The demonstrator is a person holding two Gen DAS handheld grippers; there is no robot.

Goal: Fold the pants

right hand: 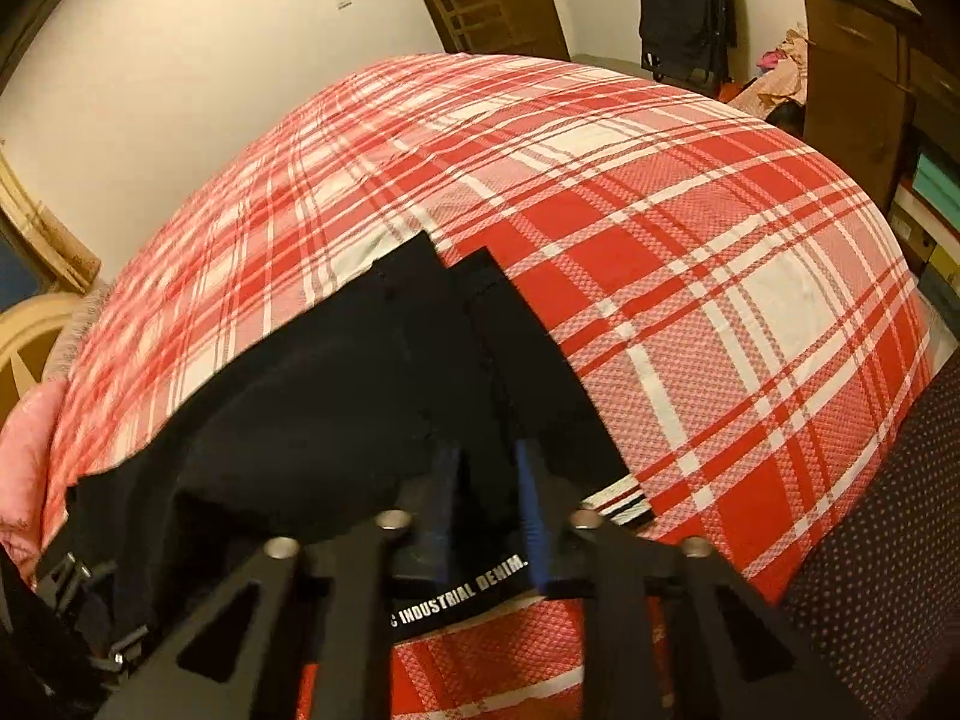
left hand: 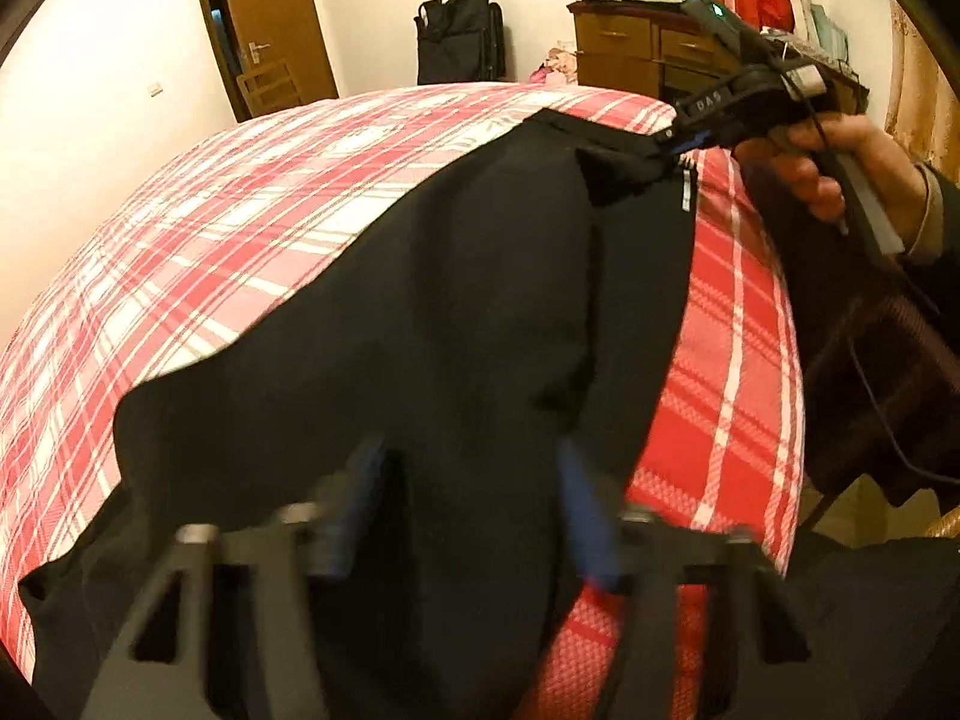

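Note:
Black pants [left hand: 480,312] lie lengthwise on a red plaid bed [left hand: 240,210]. In the left wrist view my left gripper [left hand: 474,474] hovers over the near end of the pants. Its blue-padded fingers [left hand: 579,498] stand well apart with dark cloth bulging between them, all blurred. At the far right a hand holds my right gripper [left hand: 669,141], shut on a lifted corner of the cloth. In the right wrist view my right gripper [right hand: 489,480] pinches the pants [right hand: 336,396] at the waistband, near a label reading INDUSTRIAL DENIM [right hand: 462,594]. The left gripper's body [right hand: 72,594] shows at the lower left.
A brown door [left hand: 264,24], a black bag [left hand: 459,36] and a wooden dresser [left hand: 636,51] topped with red bags stand beyond the bed. A dark dotted cloth [right hand: 888,540] hangs at the bed's right edge. A pink blanket [right hand: 24,450] lies at the left.

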